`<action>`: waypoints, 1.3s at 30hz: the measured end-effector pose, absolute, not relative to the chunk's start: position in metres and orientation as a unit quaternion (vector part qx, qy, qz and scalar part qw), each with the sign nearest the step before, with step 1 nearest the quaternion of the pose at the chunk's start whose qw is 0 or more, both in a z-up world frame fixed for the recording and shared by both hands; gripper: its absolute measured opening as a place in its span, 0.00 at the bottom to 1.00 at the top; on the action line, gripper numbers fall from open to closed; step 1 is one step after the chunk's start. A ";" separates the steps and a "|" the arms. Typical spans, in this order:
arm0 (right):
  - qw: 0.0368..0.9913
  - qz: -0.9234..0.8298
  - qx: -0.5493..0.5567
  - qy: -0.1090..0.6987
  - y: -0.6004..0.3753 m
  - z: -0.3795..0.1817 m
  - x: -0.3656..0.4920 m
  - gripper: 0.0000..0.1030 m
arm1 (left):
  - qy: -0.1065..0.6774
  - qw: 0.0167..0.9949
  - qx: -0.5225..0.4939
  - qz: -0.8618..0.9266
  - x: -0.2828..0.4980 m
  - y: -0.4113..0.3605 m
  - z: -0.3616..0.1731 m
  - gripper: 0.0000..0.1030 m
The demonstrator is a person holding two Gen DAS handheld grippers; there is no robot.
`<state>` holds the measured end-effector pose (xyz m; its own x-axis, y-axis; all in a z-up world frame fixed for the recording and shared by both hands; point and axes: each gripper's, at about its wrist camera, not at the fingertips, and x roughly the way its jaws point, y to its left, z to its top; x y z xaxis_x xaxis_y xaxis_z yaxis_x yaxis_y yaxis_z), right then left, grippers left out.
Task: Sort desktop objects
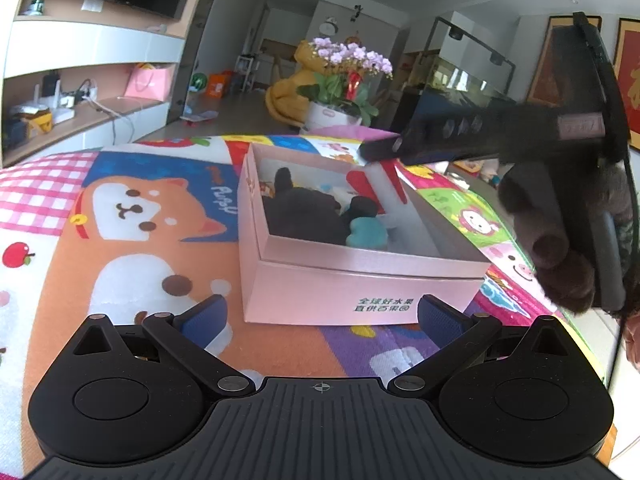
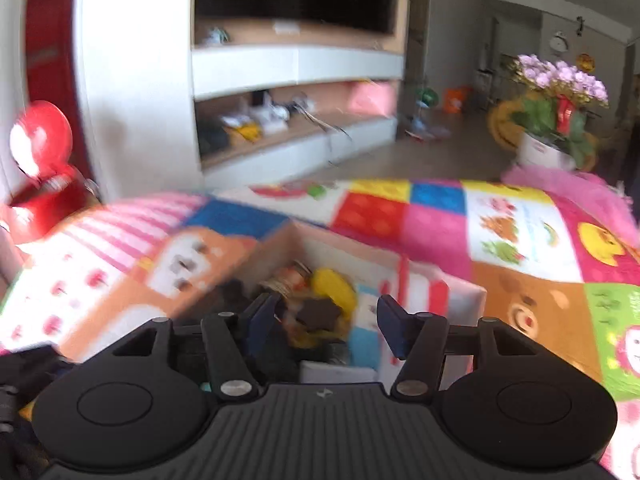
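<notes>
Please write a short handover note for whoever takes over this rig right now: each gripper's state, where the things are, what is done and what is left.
Left gripper: open, empty, in front of the pink box's near wall.
Right gripper: open, nothing between its pads, above the box; the right wrist view is blurred.
Things: the box stands on the patterned mat with its lid off. Inside lie a dark plush toy, a teal piece, a yellow item and other small things too blurred to name.
Done: several items are in the box.
Left: no loose items show on the mat here; check outside these views.
</notes>
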<state>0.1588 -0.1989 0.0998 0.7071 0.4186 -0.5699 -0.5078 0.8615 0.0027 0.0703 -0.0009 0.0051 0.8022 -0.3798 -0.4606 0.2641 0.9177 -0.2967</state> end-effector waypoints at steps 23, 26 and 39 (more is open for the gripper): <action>0.906 0.214 0.061 0.360 -0.248 0.076 0.214 0.26 | 0.271 0.941 -0.105 -0.175 0.071 -0.003 0.002 1.00; 0.906 0.227 0.033 0.356 -0.238 0.079 0.205 0.33 | 0.273 0.940 -0.104 -0.175 0.072 -0.004 0.001 1.00; 0.921 0.123 -0.098 0.357 -0.189 0.070 0.207 0.28 | 0.278 0.939 -0.105 -0.174 0.074 -0.003 0.000 1.00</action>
